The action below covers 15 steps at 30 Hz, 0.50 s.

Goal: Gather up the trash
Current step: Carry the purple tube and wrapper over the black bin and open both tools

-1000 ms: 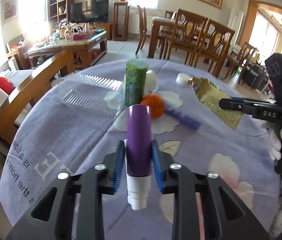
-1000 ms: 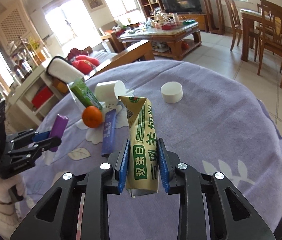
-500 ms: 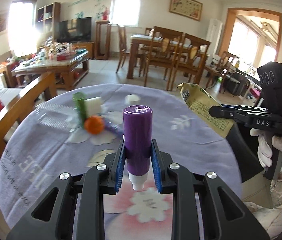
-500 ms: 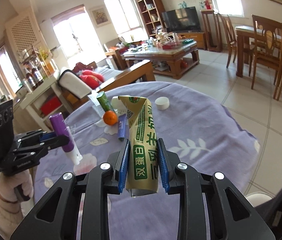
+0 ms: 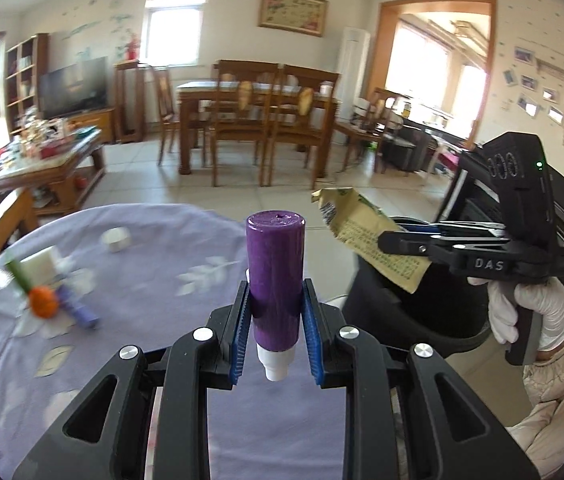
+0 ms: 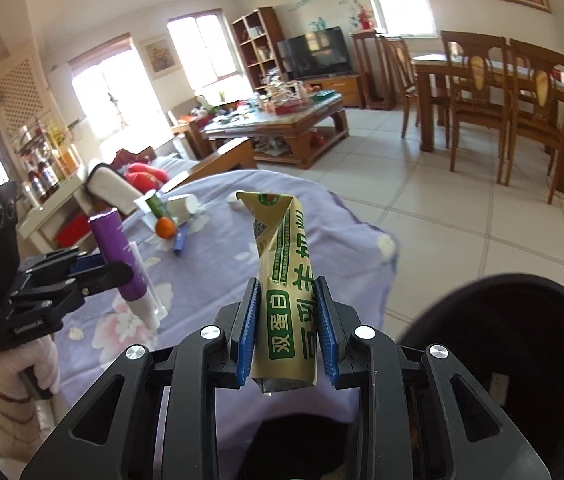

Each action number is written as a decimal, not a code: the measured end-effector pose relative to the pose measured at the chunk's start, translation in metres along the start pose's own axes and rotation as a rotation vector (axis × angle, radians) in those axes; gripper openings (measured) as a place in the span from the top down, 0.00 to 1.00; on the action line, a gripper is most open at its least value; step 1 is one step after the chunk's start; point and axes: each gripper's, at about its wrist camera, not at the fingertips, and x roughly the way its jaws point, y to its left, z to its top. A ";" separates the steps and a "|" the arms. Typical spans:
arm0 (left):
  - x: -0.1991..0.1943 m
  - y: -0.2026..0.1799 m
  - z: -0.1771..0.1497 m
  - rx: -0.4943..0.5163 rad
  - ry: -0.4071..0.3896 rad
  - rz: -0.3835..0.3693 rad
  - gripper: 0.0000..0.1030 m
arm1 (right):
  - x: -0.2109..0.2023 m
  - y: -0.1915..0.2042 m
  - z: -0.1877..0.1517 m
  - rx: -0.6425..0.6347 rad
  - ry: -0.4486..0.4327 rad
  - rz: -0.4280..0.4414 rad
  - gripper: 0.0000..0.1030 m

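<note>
Purple tube clamped in left hand-held gripper.

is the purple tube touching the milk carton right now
Apart. The left wrist view shows open floor between the purple tube and the milk carton.

Lifted clear of the purple tablecloth and swung toward 3 o'clock: left gripper with purple tube, right gripper with yellow milk carton. Now above the black bin, new at 4 o'clock. Orange and remaining litter shrunk back to 9 o'clock.
</note>
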 end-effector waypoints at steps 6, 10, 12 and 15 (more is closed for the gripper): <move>0.034 -0.052 0.008 0.068 0.027 -0.092 0.75 | -0.031 -0.053 -0.026 0.076 -0.007 -0.057 0.73; 0.057 -0.087 0.012 0.109 0.050 -0.145 0.75 | -0.047 -0.091 -0.046 0.133 -0.004 -0.088 0.73; 0.070 -0.103 0.013 0.129 0.065 -0.172 0.75 | -0.052 -0.106 -0.055 0.157 0.000 -0.101 0.73; 0.087 -0.121 0.011 0.149 0.087 -0.199 0.75 | -0.059 -0.127 -0.067 0.193 0.004 -0.117 0.73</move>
